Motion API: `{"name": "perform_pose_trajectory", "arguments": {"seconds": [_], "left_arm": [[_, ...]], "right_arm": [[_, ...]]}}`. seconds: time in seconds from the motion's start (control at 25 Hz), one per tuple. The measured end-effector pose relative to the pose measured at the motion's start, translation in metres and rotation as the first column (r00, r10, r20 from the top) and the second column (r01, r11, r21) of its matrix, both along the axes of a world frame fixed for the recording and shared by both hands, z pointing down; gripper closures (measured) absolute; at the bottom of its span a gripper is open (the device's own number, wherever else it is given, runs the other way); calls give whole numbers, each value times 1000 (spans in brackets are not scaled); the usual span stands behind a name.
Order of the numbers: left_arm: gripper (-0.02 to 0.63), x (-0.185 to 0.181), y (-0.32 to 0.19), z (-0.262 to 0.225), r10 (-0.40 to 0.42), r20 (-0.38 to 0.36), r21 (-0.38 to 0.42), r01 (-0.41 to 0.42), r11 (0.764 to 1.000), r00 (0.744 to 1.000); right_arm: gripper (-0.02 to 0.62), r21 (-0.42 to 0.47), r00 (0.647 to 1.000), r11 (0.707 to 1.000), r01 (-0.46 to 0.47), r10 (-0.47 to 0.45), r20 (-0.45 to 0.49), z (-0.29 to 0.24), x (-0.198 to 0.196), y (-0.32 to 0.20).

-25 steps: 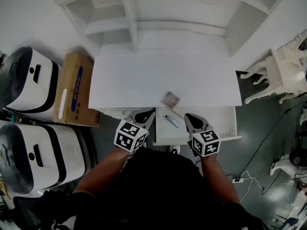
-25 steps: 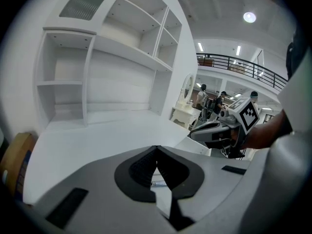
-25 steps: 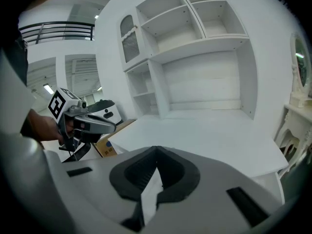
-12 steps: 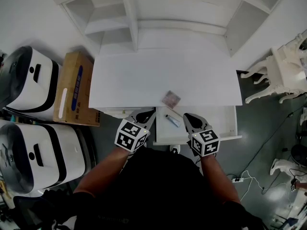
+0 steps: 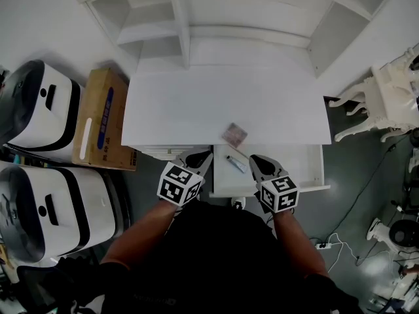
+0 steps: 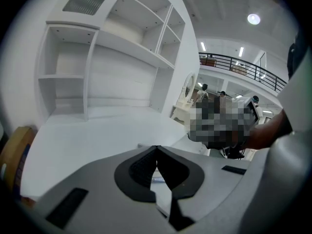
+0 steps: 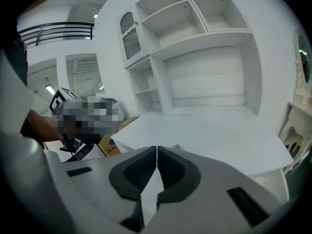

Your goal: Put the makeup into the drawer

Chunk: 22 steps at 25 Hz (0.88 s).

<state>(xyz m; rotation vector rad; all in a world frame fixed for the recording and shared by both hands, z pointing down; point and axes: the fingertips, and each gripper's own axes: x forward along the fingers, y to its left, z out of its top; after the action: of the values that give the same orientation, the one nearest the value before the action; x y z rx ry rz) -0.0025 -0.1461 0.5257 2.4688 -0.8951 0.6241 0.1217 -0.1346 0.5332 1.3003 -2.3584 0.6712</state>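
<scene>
A small pinkish makeup compact [image 5: 233, 135] lies at the front edge of the white desk [image 5: 196, 103]. Below it the drawer [image 5: 298, 175] stands pulled out, and a slim tube [image 5: 236, 164] lies inside at its left. My left gripper [image 5: 198, 157] hovers by the drawer's left front corner, shut with nothing in it. The right gripper [image 5: 256, 165] hangs over the drawer just right of the tube, also shut and empty. In the left gripper view the jaw tips [image 6: 157, 147] meet. The right gripper view shows its tips [image 7: 156, 149] closed over the desk.
Open shelves [image 5: 150, 25] rise at the back of the desk. A cardboard box [image 5: 101, 120] and two white machines [image 5: 39, 103] [image 5: 52, 208] stand on the floor at the left. A white ornate chair [image 5: 386, 97] and cables [image 5: 334, 244] are at the right.
</scene>
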Motion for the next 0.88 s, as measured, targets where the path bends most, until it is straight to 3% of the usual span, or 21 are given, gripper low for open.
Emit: {"name": "perform_pose_trajectory", "arguments": {"seconds": [0.24, 0.36, 0.52, 0.72, 0.88], "left_arm": [[595, -16, 2, 11, -32, 29, -23, 33, 999, 999], [595, -23, 4, 14, -47, 33, -30, 48, 998, 998], [595, -34, 7, 17, -65, 39, -33, 66, 997, 997], [595, -48, 7, 20, -97, 44, -38, 98, 994, 994], [595, -57, 8, 21, -123, 45, -42, 125, 991, 991]], "right_arm": [[565, -76, 999, 997, -16, 18, 35, 25, -5, -4], [565, -151, 992, 987, -49, 66, 109, 45, -6, -10], [563, -283, 959, 953, -109, 175, 221, 79, -3, -23], [561, -420, 922, 893, -165, 291, 255, 120, 5, -38], [499, -491, 893, 855, -168, 343, 291, 141, 2, -48]]}}
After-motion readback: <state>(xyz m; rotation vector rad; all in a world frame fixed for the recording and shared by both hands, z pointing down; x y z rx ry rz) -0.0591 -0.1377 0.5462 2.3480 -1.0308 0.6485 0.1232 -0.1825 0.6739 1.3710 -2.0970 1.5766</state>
